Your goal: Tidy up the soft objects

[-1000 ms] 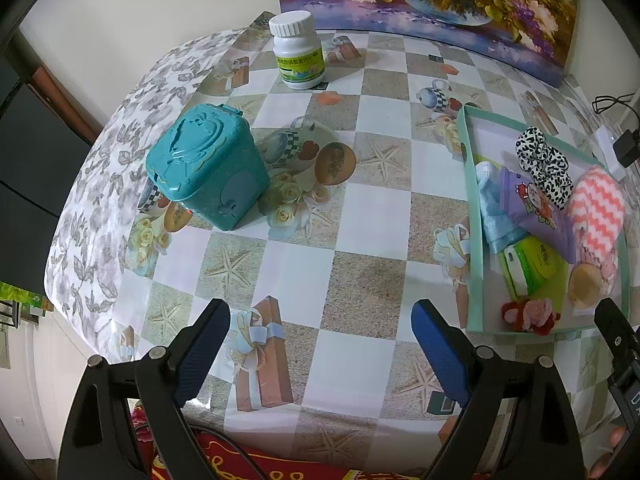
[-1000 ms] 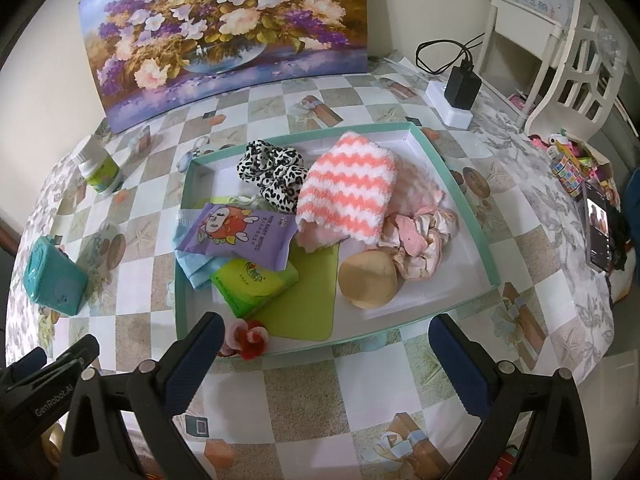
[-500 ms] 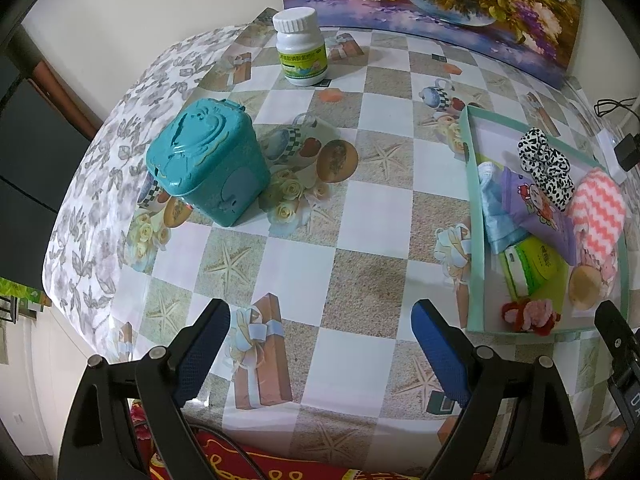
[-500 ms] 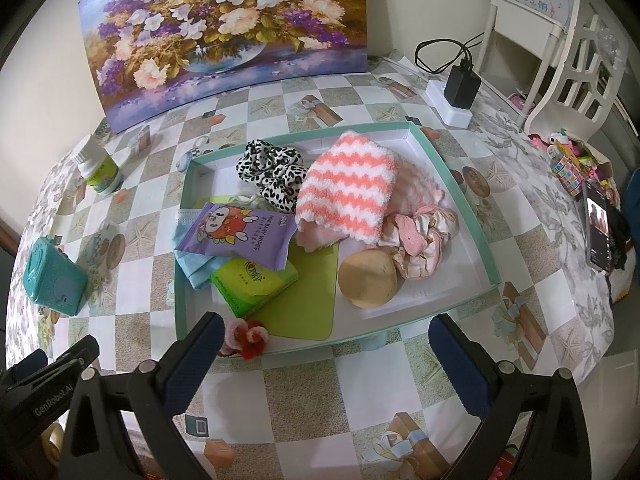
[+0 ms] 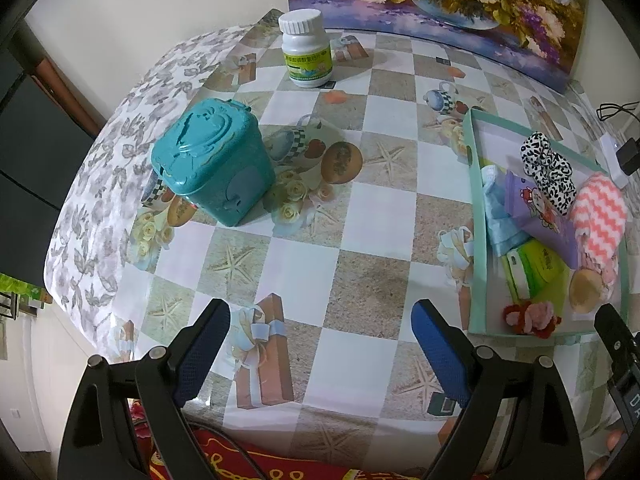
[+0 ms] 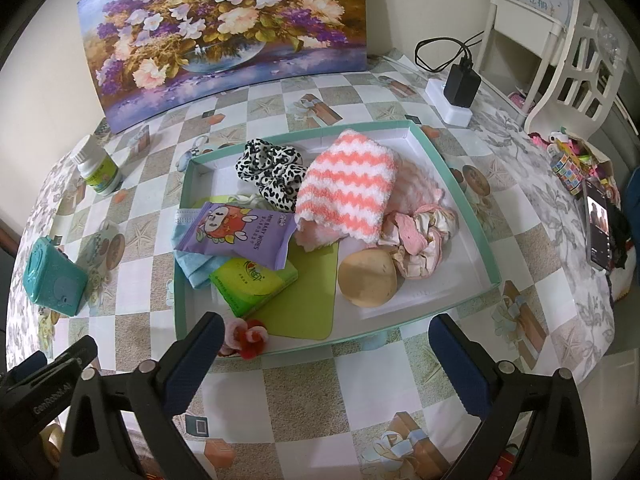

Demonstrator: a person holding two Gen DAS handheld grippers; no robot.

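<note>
both wrist views high, sharing tray

A shallow white tray with a mint-green rim holds the soft objects. A leopard-print scrunchie lies at its far side, touching a coral-and-white zigzag fuzzy cloth that is draped over a pale pink fabric. A purple baby wipes pack rests on a light blue cloth and overlaps a green tissue pack. A flat lime-green mat lies beneath them. A round tan puff sits beside a pink-and-cream scrunchie. A red-and-pink fuzzy flower lies at the near rim.
</note>
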